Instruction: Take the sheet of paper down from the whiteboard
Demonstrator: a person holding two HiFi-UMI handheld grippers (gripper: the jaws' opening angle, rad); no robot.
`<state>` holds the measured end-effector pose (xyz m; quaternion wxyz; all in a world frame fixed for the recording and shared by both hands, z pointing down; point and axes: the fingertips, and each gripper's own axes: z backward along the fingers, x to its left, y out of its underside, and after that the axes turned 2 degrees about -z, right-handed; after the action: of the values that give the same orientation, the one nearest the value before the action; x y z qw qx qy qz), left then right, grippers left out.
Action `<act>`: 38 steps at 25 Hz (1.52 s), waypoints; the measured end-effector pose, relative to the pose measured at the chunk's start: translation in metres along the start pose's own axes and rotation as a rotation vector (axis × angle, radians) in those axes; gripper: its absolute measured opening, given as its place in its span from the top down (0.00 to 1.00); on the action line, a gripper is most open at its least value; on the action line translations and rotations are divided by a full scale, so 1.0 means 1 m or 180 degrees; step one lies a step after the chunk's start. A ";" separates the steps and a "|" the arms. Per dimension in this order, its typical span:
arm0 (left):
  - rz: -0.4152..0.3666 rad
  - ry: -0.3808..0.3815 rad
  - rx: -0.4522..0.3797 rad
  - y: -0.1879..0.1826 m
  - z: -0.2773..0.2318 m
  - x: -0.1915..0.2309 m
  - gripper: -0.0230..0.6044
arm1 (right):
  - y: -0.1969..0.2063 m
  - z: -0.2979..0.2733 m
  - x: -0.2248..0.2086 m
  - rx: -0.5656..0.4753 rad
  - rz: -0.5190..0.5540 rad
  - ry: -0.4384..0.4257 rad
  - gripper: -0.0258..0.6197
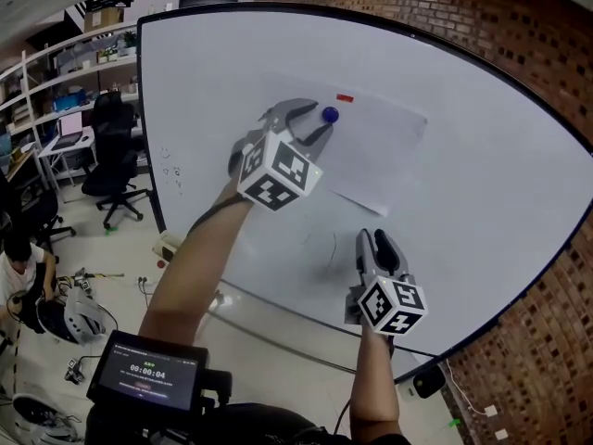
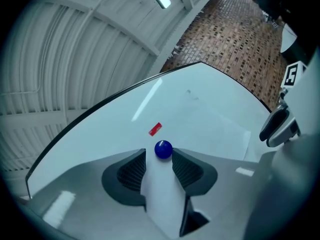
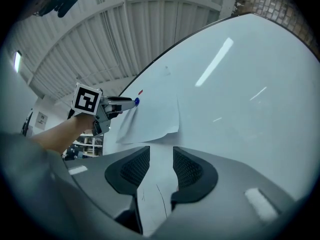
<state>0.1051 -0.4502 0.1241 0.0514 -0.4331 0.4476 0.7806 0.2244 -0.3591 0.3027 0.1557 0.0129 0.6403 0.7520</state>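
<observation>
A white sheet of paper [image 1: 375,151] hangs on the whiteboard [image 1: 482,184], pinned at its upper left by a round blue magnet [image 1: 330,114]. A small red strip [image 1: 345,97] sits just above it. My left gripper [image 1: 310,123] is open at the magnet. In the left gripper view the blue magnet [image 2: 163,149] lies between the tips of the left gripper [image 2: 159,160], whose pads stand off it. My right gripper [image 1: 382,247] is open below the sheet's lower corner. The right gripper [image 3: 161,166] has only bare board between its jaws, under the paper [image 3: 150,119].
A brick wall [image 1: 519,44] stands behind the board. To the left are a black office chair [image 1: 116,156], desks and shelves, and a seated person [image 1: 17,267]. Gear lies on the floor [image 1: 79,309]. A small screen [image 1: 146,371] sits at my chest.
</observation>
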 end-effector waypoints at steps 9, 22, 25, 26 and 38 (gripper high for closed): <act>-0.0017 0.0044 0.0019 -0.006 -0.011 -0.006 0.72 | -0.018 -0.010 -0.002 -0.0025 -0.0437 -0.0277 0.69; 0.0056 0.0135 0.0027 -0.009 -0.011 -0.003 0.77 | -0.033 -0.016 -0.001 -0.0107 -0.0925 -0.0711 0.67; 0.0058 0.0142 0.0038 -0.007 -0.012 -0.003 0.77 | -0.035 -0.018 -0.003 -0.0087 -0.1013 -0.0743 0.65; 0.0053 0.0142 0.0041 -0.007 -0.012 -0.003 0.77 | -0.037 -0.018 -0.002 -0.0093 -0.1062 -0.0783 0.65; 0.0097 0.0176 0.0019 -0.007 -0.014 -0.007 0.77 | -0.069 -0.036 -0.005 -0.0238 -0.1214 -0.1079 0.76</act>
<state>0.1213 -0.4539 0.1211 0.0284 -0.4475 0.4578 0.7677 0.2367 -0.3856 0.2306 0.4002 0.0120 0.5677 0.7194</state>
